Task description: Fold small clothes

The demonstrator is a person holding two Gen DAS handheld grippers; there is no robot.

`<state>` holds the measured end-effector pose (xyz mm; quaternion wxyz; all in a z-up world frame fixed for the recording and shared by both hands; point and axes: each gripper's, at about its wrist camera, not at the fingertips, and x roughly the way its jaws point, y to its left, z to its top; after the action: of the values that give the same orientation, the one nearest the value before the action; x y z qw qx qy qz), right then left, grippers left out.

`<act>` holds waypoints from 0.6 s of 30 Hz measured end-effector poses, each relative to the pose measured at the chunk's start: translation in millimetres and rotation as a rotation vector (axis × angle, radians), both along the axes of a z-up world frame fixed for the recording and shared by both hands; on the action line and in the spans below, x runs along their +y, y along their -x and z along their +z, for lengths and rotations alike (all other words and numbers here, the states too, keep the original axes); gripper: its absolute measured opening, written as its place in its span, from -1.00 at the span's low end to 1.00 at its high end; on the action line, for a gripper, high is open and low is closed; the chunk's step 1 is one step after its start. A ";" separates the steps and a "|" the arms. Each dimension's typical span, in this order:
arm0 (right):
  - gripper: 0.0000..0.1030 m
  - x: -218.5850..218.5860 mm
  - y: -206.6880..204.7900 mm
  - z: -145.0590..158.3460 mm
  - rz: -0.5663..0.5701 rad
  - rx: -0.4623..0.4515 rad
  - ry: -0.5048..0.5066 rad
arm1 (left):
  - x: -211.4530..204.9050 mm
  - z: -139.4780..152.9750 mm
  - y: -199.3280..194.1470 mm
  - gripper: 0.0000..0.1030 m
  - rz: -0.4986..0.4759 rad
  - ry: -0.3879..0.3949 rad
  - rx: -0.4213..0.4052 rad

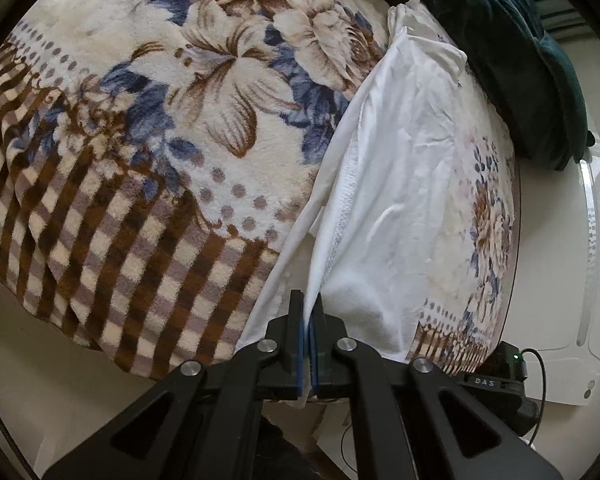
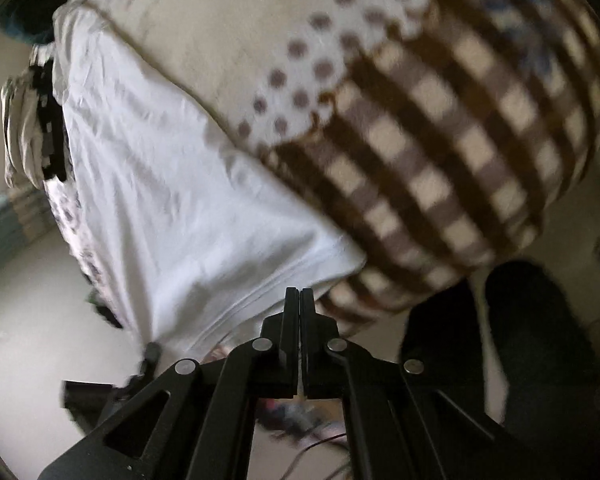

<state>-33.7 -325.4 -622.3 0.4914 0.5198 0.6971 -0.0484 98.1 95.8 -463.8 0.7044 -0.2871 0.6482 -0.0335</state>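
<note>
A white garment (image 1: 400,184) lies spread on a floral and checked fleece blanket (image 1: 148,120), its stitched hem running down toward me. My left gripper (image 1: 309,300) is shut on a pinch of that white cloth at the near edge, and the fabric rises out between the blue pads. In the blurred right wrist view the same garment (image 2: 172,184) hangs over the blanket's edge (image 2: 420,160). My right gripper (image 2: 299,293) is closed there, with its tips right on the lower hem.
A dark teal cloth (image 1: 512,64) is heaped at the far right of the blanket. A black device with a green light (image 1: 508,364) and a cable sit below the edge. Folded clothes (image 2: 28,120) are stacked at the left; a person's dark trouser leg (image 2: 532,340) stands close on the right.
</note>
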 end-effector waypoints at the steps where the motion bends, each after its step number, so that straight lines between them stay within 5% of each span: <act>1: -0.81 6.4 -2.7 -2.8 0.002 0.012 -0.020 | -0.1 -0.5 -0.4 -0.99 -0.002 -0.007 0.001; 3: -0.31 9.2 2.0 -12.5 0.003 0.036 -0.015 | -0.5 -0.6 -1.1 -0.99 -0.004 -0.010 0.001; 10: -0.30 23.4 -1.7 -39.4 -0.065 0.105 0.024 | -1.8 -0.9 -2.2 -0.99 -0.019 -0.022 0.001; 11: -0.39 23.4 -0.1 -38.4 -0.080 0.105 0.036 | -2.0 -1.0 -2.1 -0.99 -0.020 -0.022 0.001; 12: -0.82 22.1 0.3 -37.6 -0.094 0.098 0.048 | -1.2 -0.7 -1.7 -0.99 -0.020 -0.021 0.001; 13: -0.91 20.7 0.4 -32.7 -0.089 0.093 0.086 | -2.0 -0.9 -1.4 -0.99 -0.022 -0.023 0.002; 18: -0.92 27.7 -3.4 -1.9 -0.039 0.054 0.172 | -8.3 -4.1 1.8 -0.99 -0.047 -0.040 0.020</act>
<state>-30.3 -297.7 -624.1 0.5144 0.4875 0.6931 -0.1317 96.2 87.5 -467.9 0.7027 -0.2580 0.6622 -0.0341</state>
